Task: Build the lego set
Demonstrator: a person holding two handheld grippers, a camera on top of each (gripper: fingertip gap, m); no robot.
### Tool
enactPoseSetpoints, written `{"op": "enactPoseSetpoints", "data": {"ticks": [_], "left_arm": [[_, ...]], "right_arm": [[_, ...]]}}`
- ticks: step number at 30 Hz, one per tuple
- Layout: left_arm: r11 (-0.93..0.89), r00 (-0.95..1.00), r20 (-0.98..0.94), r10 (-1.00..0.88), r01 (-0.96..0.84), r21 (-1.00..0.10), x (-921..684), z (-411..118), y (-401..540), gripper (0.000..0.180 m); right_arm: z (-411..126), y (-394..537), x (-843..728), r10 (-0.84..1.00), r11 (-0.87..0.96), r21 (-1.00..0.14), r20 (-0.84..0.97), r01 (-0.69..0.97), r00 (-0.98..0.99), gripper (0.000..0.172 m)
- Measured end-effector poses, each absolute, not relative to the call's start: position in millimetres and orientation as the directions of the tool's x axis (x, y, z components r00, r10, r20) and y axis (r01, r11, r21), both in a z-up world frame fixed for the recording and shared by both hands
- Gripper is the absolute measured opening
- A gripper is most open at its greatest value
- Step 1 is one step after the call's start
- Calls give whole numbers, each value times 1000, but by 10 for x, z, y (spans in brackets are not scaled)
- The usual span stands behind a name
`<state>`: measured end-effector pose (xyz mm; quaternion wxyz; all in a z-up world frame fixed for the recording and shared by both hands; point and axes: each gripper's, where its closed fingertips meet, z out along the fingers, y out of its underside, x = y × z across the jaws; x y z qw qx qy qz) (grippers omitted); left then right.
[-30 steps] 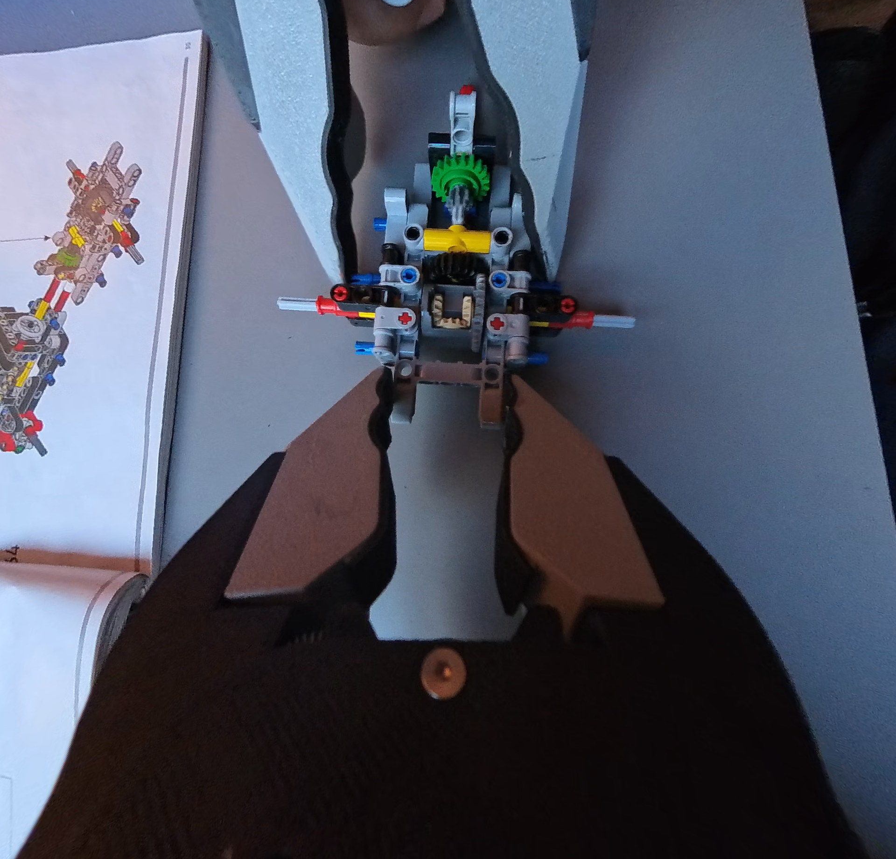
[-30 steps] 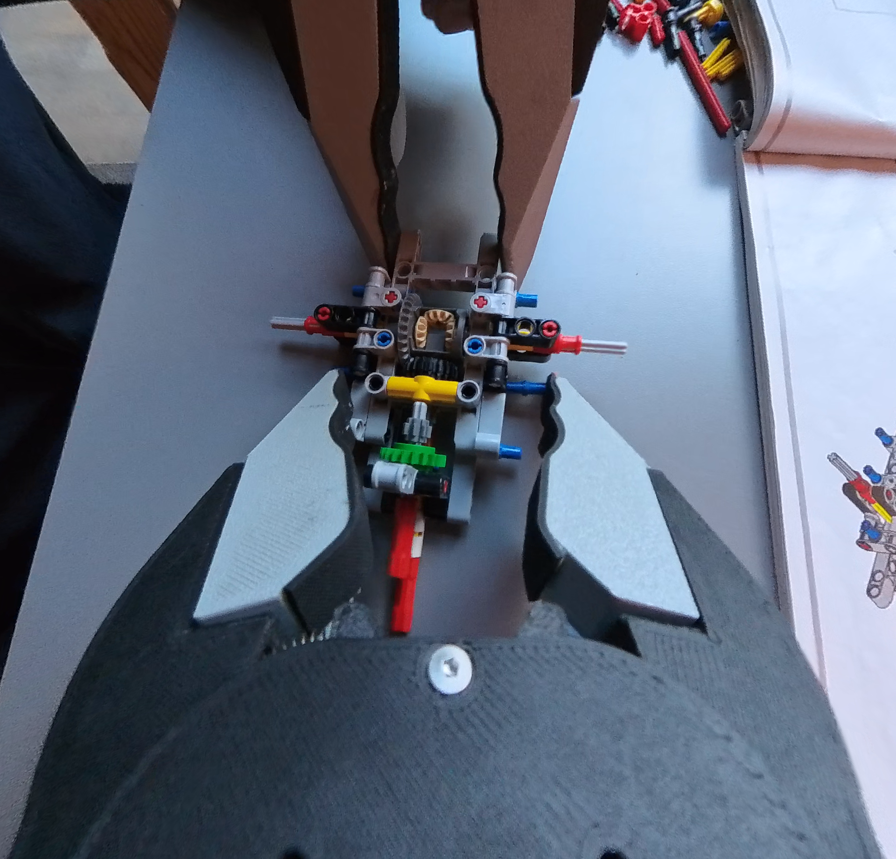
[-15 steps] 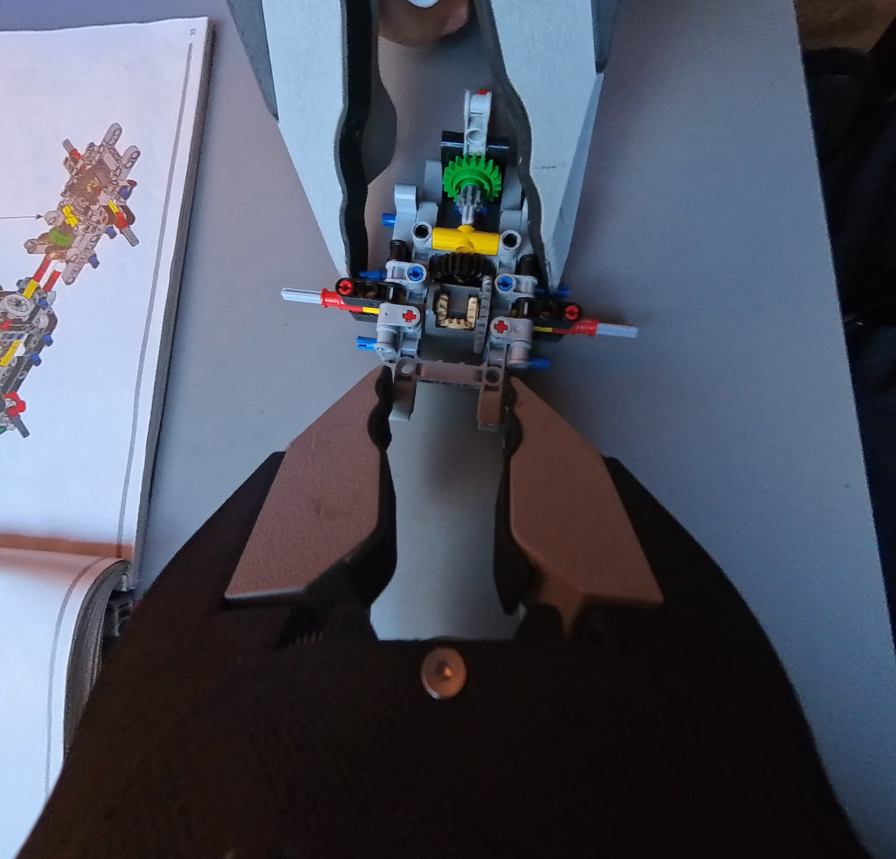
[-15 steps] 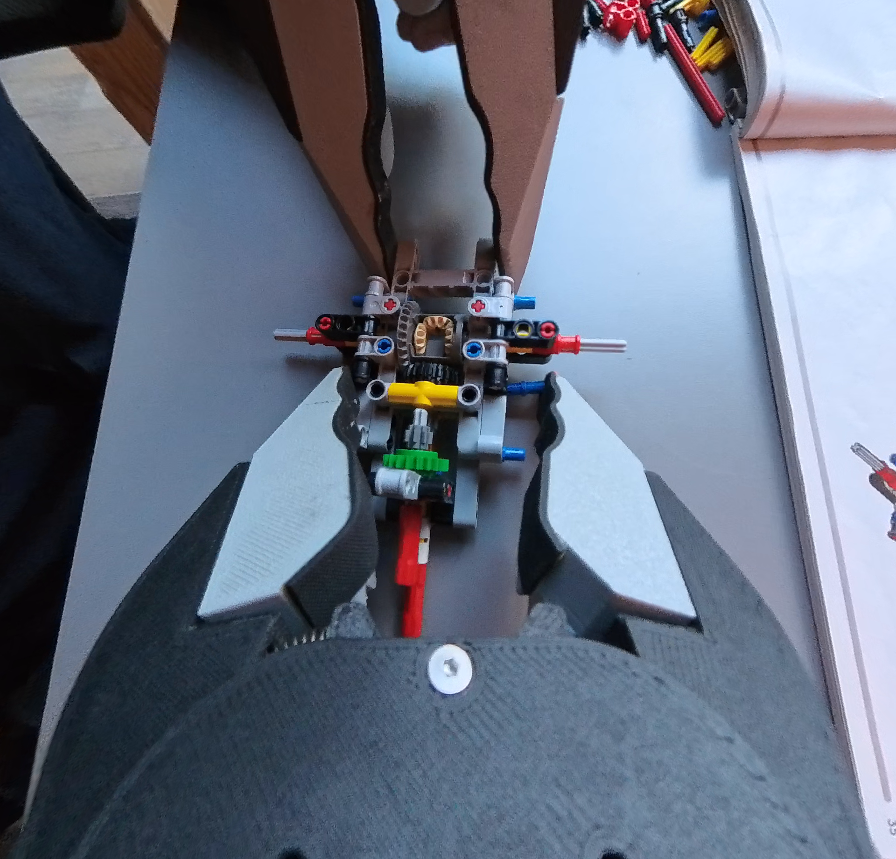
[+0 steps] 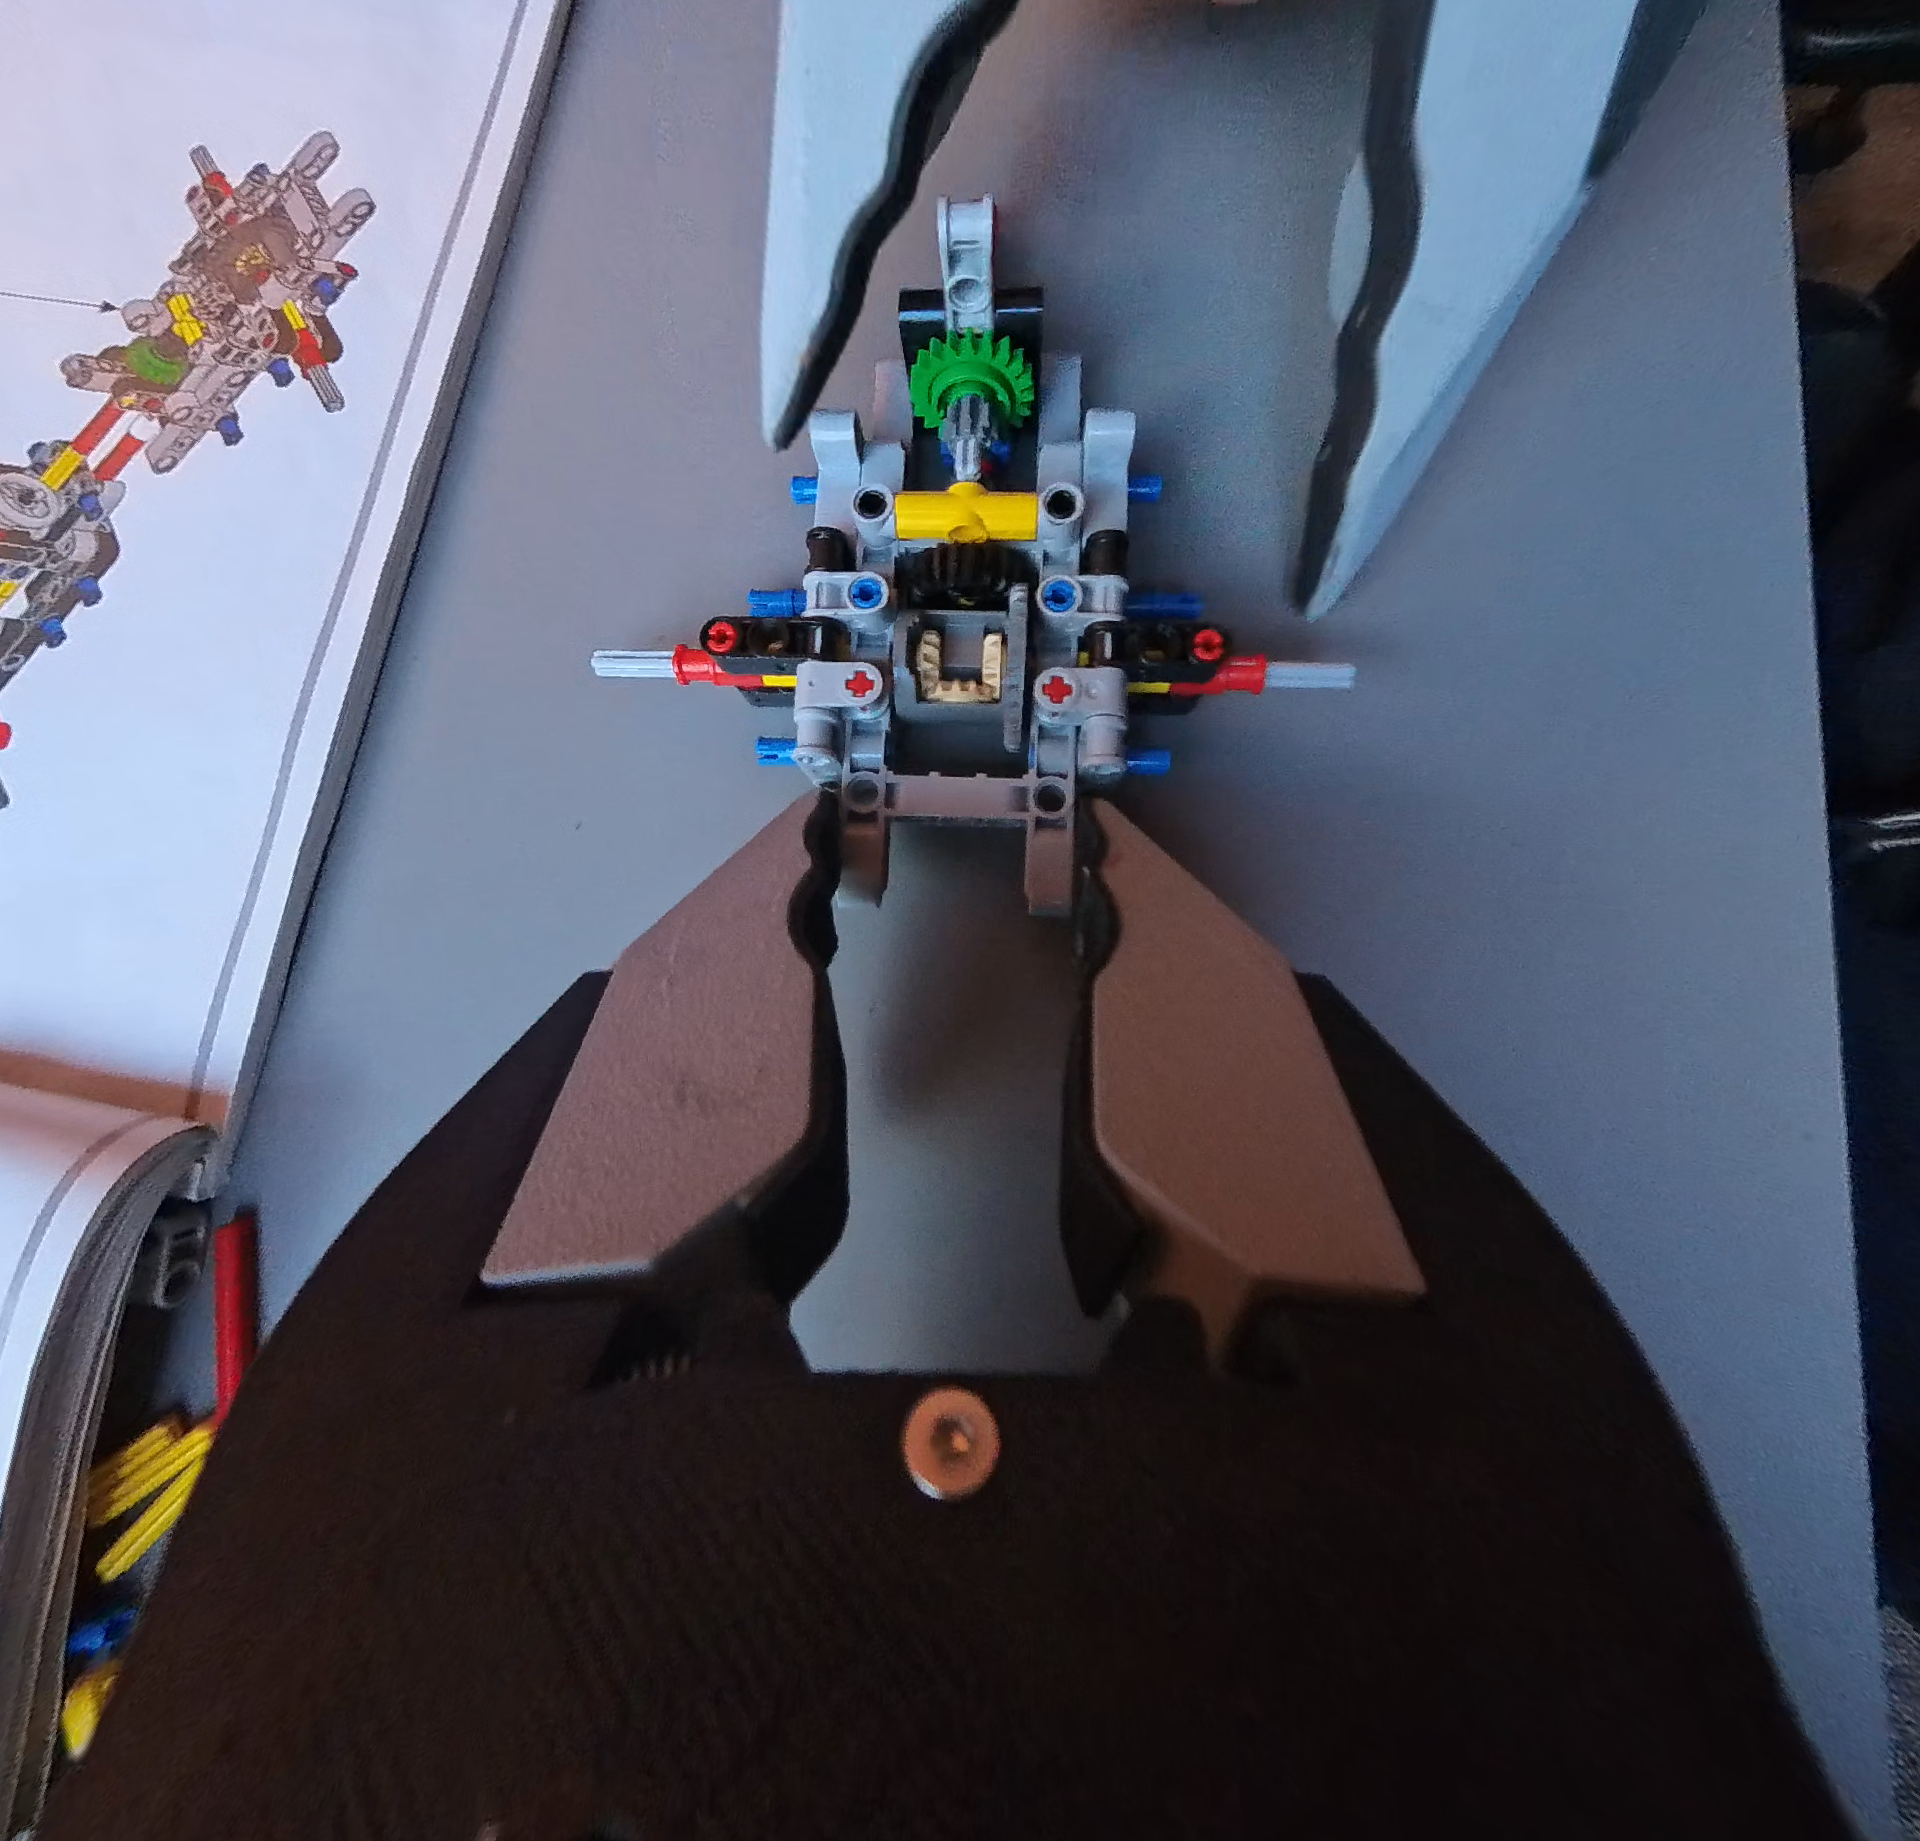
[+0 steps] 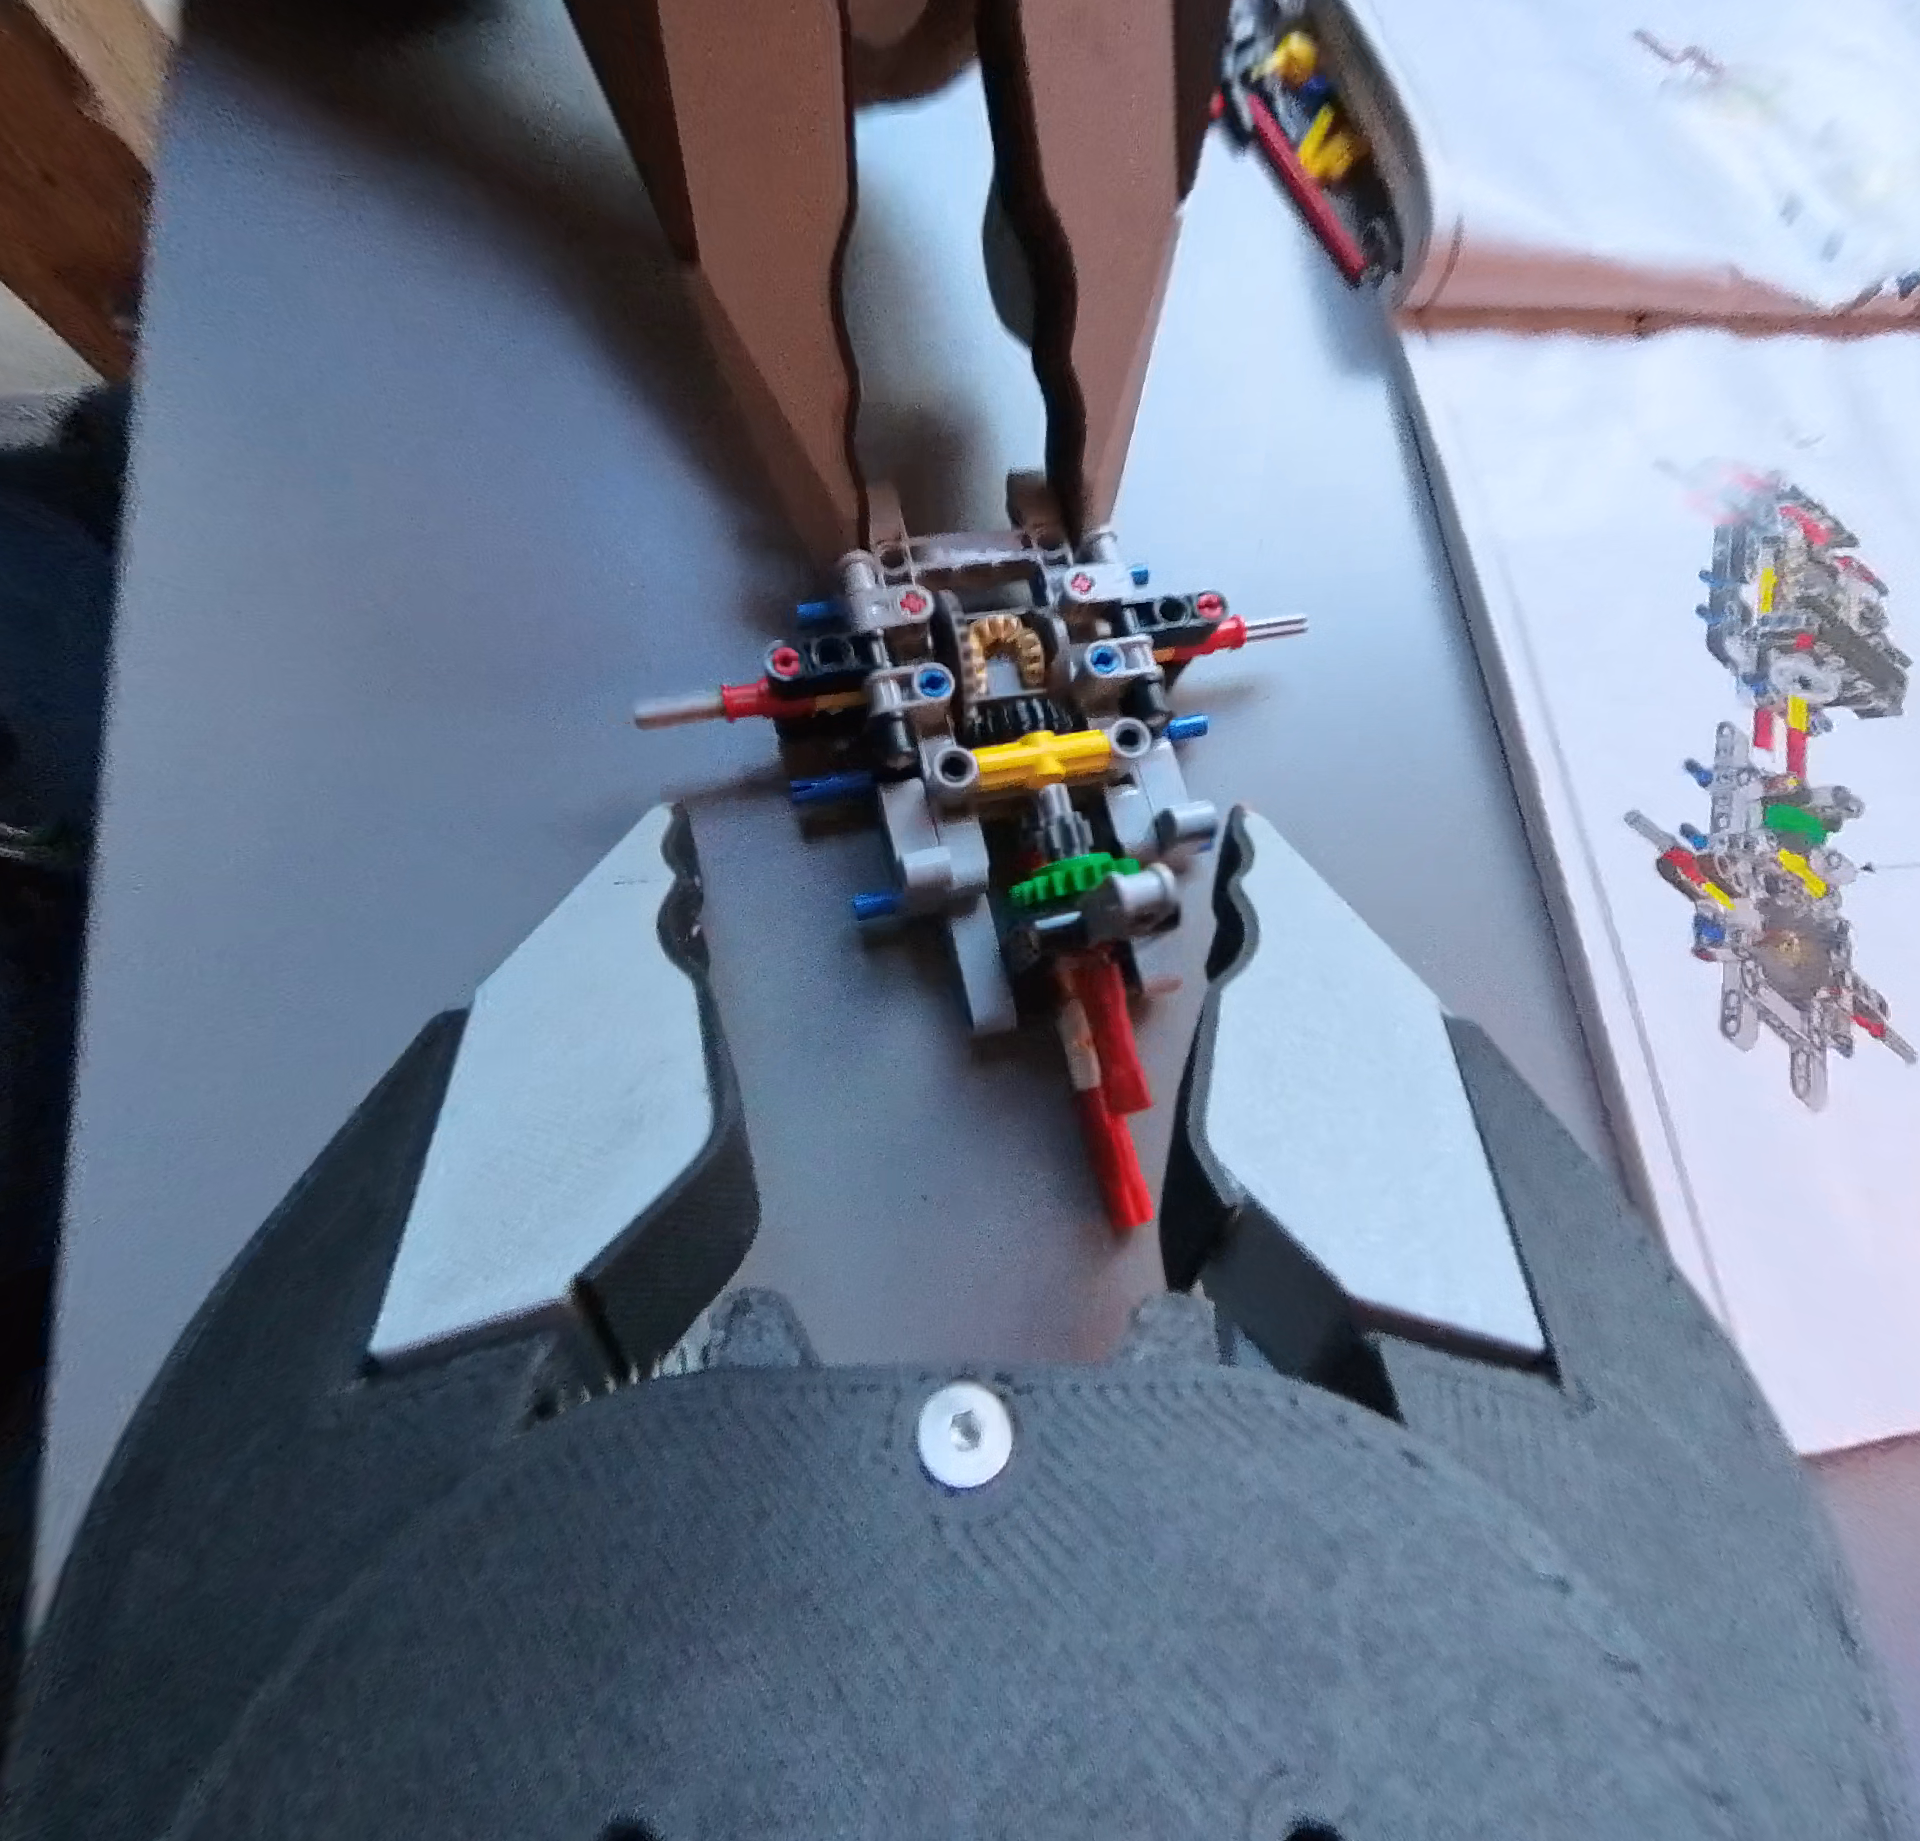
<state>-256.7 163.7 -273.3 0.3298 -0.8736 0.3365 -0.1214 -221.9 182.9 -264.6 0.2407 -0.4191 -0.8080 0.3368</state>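
Your right wrist view alone showed the red axle (image 6: 1107,1095) trailing from the gear assembly (image 6: 997,742); your left view hid it behind the green gear (image 5: 971,378). Your left tool (image 5: 956,856), brown with wavy pads, gripped the assembly's grey frame end. Your right tool (image 6: 956,887), pale grey, stood wide open around the other end, not pressing. The assembly lay on the smooth grey surface (image 5: 1507,960), beside the open instruction booklet (image 5: 208,544).
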Motion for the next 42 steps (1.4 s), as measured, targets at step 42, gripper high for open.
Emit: {"op": "enactPoseSetpoints", "data": {"ticks": [42], "left_arm": [[-199, 538, -465, -703, -777, -598, -2541, -2609, 1695, 42]], "right_arm": [[-2489, 1867, -2241, 774, 491, -790, 203, 366, -600, 80]]}}
